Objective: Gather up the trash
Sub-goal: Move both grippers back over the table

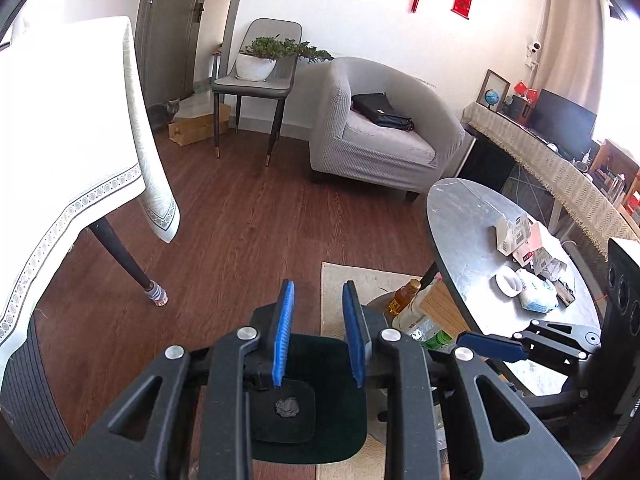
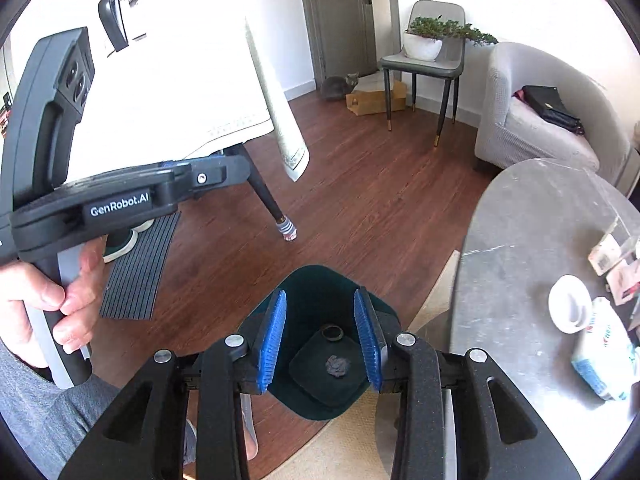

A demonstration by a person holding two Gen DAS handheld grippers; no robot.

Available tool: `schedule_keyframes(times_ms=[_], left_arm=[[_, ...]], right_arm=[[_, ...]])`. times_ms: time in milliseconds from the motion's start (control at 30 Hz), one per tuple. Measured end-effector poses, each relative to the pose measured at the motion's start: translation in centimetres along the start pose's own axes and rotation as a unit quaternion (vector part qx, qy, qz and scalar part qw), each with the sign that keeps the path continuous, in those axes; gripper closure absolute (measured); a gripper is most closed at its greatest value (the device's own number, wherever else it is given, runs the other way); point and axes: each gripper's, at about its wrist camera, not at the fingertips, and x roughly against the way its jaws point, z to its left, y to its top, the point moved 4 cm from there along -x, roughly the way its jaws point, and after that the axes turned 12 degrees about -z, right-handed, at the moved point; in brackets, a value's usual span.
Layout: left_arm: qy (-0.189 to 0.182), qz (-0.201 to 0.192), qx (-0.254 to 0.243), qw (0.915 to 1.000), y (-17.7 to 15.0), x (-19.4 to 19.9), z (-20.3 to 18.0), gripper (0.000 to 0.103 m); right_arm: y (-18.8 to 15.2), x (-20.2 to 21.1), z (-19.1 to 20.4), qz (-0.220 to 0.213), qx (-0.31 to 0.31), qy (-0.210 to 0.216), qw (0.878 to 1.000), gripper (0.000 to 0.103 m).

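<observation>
A dark green bin stands on the floor by the round grey table. On its bottom lies a crumpled grey paper ball. My left gripper hangs above the bin, open, with nothing between its blue pads. In the right wrist view my right gripper is also over the bin, open and empty, with the paper ball and a dark ring below it. A hand holds the left gripper at the left. The right gripper shows at the lower right of the left wrist view.
On the round table lie cartons, a white roll and a tissue pack. Bottles stand under it on a beige rug. A table with a white cloth is left, a grey armchair behind.
</observation>
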Motion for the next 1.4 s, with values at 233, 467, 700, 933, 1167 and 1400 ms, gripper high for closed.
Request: schedule_keyframes(times_ms=[233,467,700,933,1167,1400], left_arm=[[-0.017,0.006,-0.023,0.9996,-0.1,-0.9,-3.7,0.071],[-0.046,0.013,-0.029,0.9984,-0.7,-1.9,-8.0,0.058],[-0.078,0.022,-0.054,0.9953,-2.0,-2.7,-13.6,0.044],[-0.105,0.046,-0.080,0.9902,-4.0,-4.1,-18.9,0.033],[-0.128,0.077,-0.092,0.9844,-5.8,-5.8,-22.6,0.026],[-0.130,0.094,-0.105,0.9814,-6.9,-7.1,-24.9,0.021]], right_arm=[[0.4,3.2,-4.2,-0.028,-0.020,-0.039,0.999,0.067],[-0.3,6.3,-8.2,-0.053,-0.039,-0.088,0.994,0.067],[-2.1,10.4,-13.0,-0.069,-0.063,-0.131,0.987,0.047],[-4.4,14.6,-18.5,-0.083,-0.103,-0.177,0.975,0.033],[-6.3,17.1,-22.2,-0.086,-0.136,-0.195,0.967,0.026],[-7.7,18.1,-23.8,-0.079,-0.143,-0.190,0.968,0.016]])
